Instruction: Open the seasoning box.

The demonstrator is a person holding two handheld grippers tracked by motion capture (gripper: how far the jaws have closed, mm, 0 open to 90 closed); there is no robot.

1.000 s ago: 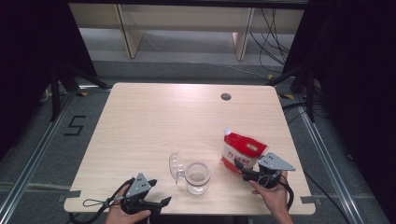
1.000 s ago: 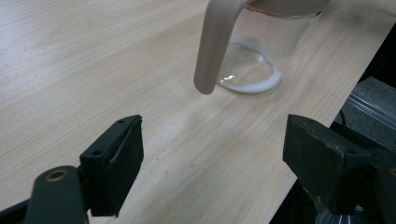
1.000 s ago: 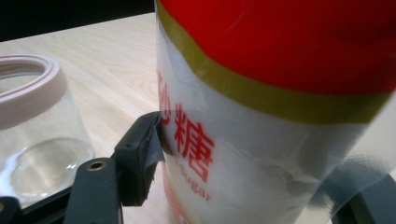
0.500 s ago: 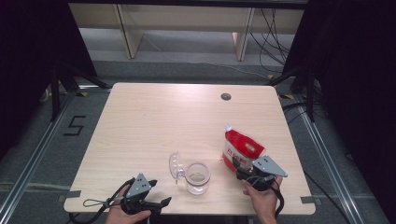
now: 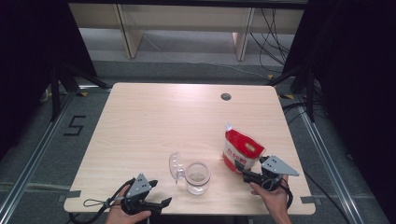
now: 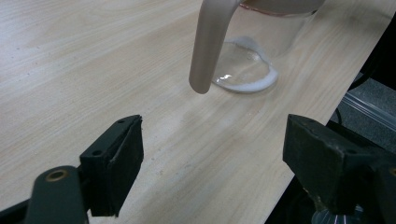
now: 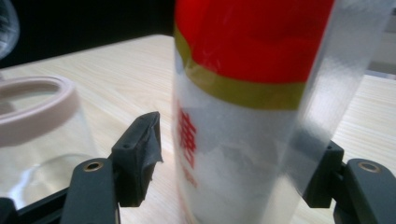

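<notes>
- Your right gripper [image 5: 243,174] is standing just right of the jar [image 5: 197,178], at the base of the bag [image 5: 241,150].
- Its jaws have just been opening; they are bracketing the bag [image 7: 243,116], with a gap showing at the left pad [image 7: 142,154].
- The bag is standing upright on the table [image 5: 154,126], just right of the jar.
- Your left gripper [image 5: 159,204] is resting left of the jar, at the table's near edge.
- Its jaws are standing wide apart, gripping nothing, facing the jar [image 6: 261,51].
- The lid [image 5: 174,164] is leaning against the jar's left side.

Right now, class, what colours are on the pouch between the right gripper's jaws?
The pouch is red on top, with a gold band and white below; the right gripper view shows it best.
</notes>
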